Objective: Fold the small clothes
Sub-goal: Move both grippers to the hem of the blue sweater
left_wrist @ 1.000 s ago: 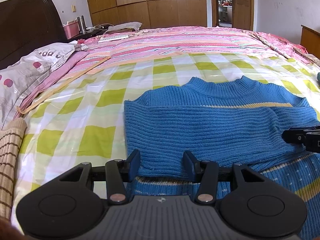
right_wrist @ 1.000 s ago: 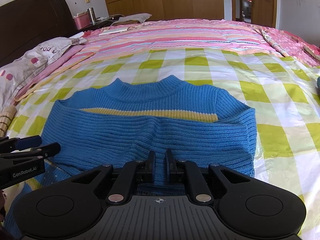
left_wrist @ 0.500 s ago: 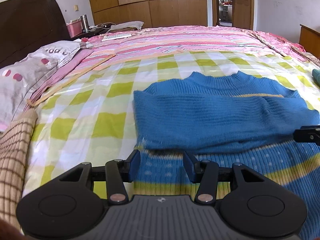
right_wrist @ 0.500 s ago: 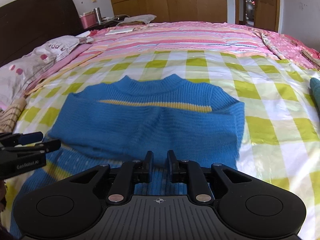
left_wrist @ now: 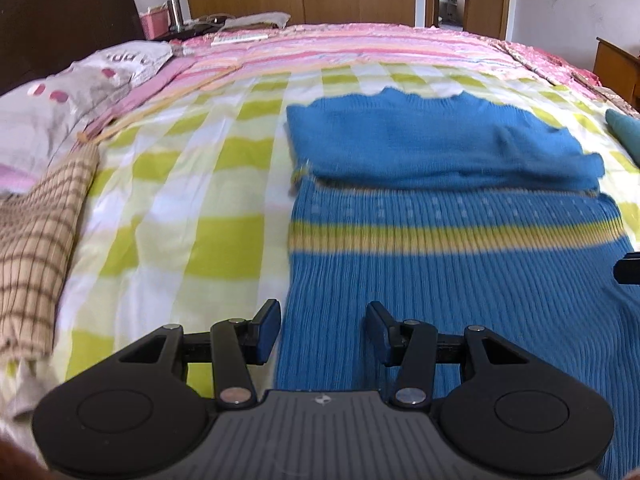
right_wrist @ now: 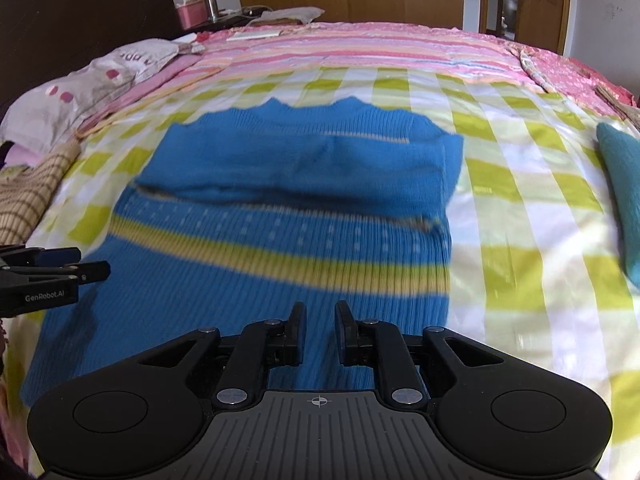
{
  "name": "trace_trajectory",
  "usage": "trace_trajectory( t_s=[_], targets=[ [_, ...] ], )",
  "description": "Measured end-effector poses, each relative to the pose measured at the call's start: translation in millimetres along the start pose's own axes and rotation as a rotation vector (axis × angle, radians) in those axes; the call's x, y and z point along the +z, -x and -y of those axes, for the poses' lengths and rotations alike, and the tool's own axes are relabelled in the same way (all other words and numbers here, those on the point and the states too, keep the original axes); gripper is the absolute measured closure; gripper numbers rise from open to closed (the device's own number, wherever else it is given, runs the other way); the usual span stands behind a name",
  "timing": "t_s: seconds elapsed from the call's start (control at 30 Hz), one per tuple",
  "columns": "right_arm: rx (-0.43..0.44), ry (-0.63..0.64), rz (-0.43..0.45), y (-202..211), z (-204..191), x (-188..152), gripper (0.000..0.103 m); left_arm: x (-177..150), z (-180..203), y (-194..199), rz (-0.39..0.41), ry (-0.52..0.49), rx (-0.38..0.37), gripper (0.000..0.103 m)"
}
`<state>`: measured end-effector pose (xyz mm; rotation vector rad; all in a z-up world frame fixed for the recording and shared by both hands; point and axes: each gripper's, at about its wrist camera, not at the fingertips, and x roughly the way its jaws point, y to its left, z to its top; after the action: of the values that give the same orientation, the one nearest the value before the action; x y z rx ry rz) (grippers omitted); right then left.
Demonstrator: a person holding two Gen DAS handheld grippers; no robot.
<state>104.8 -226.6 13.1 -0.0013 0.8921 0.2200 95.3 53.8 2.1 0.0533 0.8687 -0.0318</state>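
two grippers in play, neither one gripping anything. left gripper [left_wrist: 323,330] has its jaws spread apart over the near left edge of the blue knit sweater [left_wrist: 460,272], nothing pinched. right gripper [right_wrist: 319,330] has only a narrow gap between its jaws, with bare knit showing through it, so it's released too.

the sweater lies flat on the green-and-white checked sheet [right_wrist: 520,208], neck end away from the cameras. both sleeves look already folded across the chest, making a plain blue band above the yellow stripe. so my read is the sleeve step is done and the hem-up fold comes next. that'd call for both grippers to drop to the near hem corners, pinch through the layers, and carry the hem toward the collar evenly so it doesn't skew.

count: one sweater, one brown checked cloth [left_wrist: 36,240] at the left, one teal item [right_wrist: 620,200] at the right edge, one spotted pillow [left_wrist: 60,108].
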Motion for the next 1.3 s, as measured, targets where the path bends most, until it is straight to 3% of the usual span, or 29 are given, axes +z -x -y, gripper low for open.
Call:
trace_trajectory(
  t_s=[0.17,0.3,0.8,1.3],
  targets=[
    [-0.012,-0.015,-0.016,17.8,6.2,-20.0,0.086,-21.2,-8.8,16.3,-0.021,0.009,-0.025,0.050],
    [-0.029,-0.041,-0.037,32.4,14.0,-37.9,0.079,-36.4,-13.5,28.2,-0.031,0.026,-0.041,0.050],
    [-0.082,-0.122,-0.059,63.7,28.4,-89.6,0.071,-75.4,-22.2,59.6,-0.039,0.070,-0.028,0.049],
    [0.015,-0.229,-0.062,68.8,43.1,-107.7,0.070,-82.7,-23.2,64.3,-0.057,0.102,-0.049,0.050]
  ],
)
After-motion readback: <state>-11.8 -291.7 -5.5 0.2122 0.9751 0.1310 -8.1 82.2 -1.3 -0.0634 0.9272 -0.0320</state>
